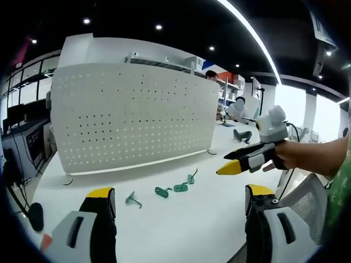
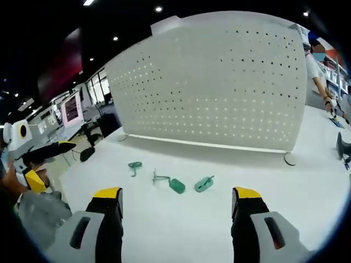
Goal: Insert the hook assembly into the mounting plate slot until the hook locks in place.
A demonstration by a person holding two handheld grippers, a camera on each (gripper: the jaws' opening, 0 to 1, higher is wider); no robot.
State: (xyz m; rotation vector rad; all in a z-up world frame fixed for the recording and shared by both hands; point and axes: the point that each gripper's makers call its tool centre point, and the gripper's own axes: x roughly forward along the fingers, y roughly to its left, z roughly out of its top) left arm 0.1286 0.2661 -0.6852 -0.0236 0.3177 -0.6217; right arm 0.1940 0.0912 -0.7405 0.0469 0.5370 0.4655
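Both tongs (image 1: 180, 200) (image 2: 177, 198) gaping, raised above green hooks (image 2: 176, 184), pegboard (image 1: 131, 118) behind

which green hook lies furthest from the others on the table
In the right gripper view, the leftmost green hook lies apart; the other hooks sit bunched to its right.
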